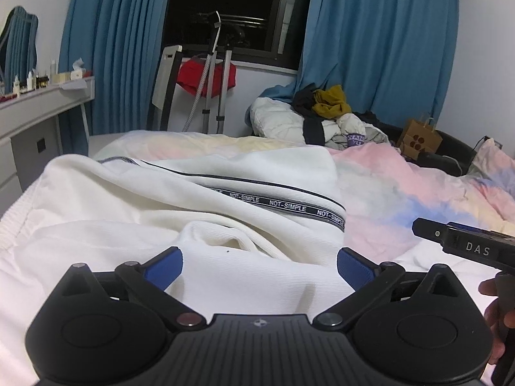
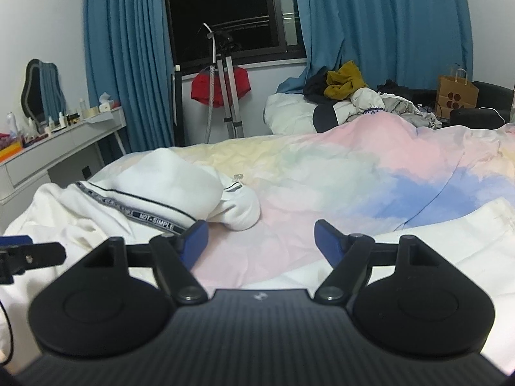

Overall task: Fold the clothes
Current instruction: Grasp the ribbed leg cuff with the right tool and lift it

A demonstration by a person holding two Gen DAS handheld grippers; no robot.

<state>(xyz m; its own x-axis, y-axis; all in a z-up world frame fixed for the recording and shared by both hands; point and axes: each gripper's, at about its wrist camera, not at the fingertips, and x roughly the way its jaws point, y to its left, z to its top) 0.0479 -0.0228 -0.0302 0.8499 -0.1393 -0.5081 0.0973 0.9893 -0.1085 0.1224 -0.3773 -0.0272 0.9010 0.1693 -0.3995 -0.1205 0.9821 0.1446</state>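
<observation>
A white garment (image 1: 180, 193) with a black "NOT-SIMPLE" tape stripe lies rumpled on the bed (image 1: 402, 193), toward its left side and near edge, on top of a pastel pink, blue and yellow duvet. One ribbed white fold bunches up right in front of the left tool (image 1: 259, 268), whose blue-padded fingers (image 1: 164, 270) stand wide apart with the cloth between them — whether the pads touch the fabric cannot be told. In the right wrist view the garment's rounded end (image 2: 238, 209) sits just left of the middle of the bed, and a second stretch of white cloth (image 2: 450, 244) runs along the near right edge.

The right tool (image 2: 260, 241) hangs over bare duvet, its fingers spread wide and holding nothing. Its black body marked "DAS" shows at the right edge of the left view, with part of the person's hand (image 1: 494, 308) behind it, mostly cut off.

A brown paper bag (image 2: 455, 96) with handles stands at the far right corner beyond the bed; its contents are hidden. Beside it a heap of clothes (image 2: 347, 96) — mustard, dark and pale pieces — is piled at the far edge under blue curtains (image 2: 386, 32). A white tabletop (image 2: 64, 138) at the left carries small bottles, too small to make out.
</observation>
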